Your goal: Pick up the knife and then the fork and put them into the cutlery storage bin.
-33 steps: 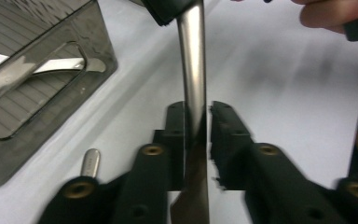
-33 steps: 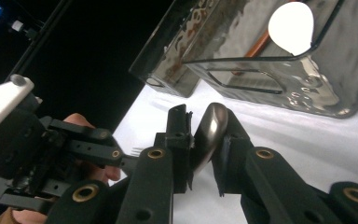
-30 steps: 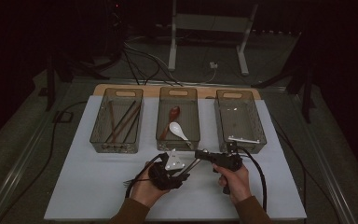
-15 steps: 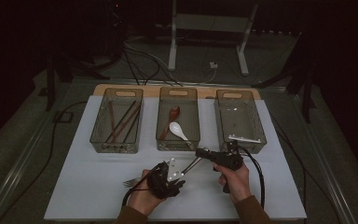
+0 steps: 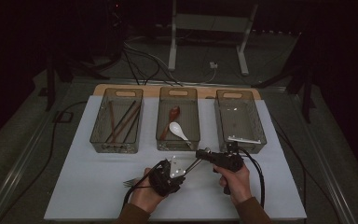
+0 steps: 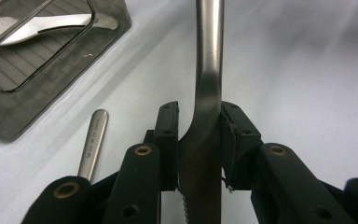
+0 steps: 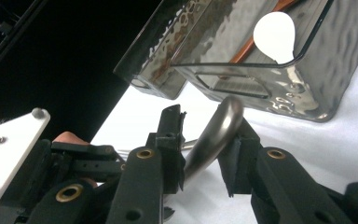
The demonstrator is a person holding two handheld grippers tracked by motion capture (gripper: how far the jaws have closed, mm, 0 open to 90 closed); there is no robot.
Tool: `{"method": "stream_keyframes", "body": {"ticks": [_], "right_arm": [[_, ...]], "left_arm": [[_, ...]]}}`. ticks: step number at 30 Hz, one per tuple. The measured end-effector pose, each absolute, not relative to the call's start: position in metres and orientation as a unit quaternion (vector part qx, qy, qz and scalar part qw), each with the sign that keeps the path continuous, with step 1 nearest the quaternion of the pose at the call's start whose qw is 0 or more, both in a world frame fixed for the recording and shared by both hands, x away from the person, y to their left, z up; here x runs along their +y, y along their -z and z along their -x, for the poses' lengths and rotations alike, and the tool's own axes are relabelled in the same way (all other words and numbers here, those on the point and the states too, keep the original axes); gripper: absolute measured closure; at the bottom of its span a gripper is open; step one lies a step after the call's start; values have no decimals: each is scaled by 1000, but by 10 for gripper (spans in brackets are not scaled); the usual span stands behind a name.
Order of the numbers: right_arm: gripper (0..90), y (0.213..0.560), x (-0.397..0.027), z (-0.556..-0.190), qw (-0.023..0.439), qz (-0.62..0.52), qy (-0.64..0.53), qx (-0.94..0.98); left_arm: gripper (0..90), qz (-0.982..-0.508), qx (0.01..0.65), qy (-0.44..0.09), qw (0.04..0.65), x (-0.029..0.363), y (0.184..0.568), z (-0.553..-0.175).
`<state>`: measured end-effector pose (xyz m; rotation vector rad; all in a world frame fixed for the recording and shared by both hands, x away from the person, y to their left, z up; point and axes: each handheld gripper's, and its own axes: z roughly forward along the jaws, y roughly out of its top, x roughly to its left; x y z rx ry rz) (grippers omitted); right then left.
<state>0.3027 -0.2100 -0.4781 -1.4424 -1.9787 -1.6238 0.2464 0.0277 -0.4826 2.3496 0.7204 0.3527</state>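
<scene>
Showing silver steel on the knife (image 6: 209, 56); white on the tabletop (image 5: 98, 186) and middle-bin spoon (image 5: 178, 130); smoky grey on the three bins (image 5: 116, 120); brown on the chopsticks (image 5: 121, 122); black on both hand-held grippers.

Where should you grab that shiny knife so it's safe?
Probably by the smooth, rounded handle of the knife, coming in from the handle end with the jaws across its flat faces. The other end has little saw teeth, so stay off that.
</scene>
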Motion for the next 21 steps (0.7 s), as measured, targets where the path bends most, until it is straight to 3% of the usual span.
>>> {"method": "stream_keyframes", "body": {"ticks": [21], "right_arm": [[770, 482, -199, -297, 87, 486, 522, -696]], "left_arm": [[726, -859, 345, -135, 354, -2, 475, -264]]}}
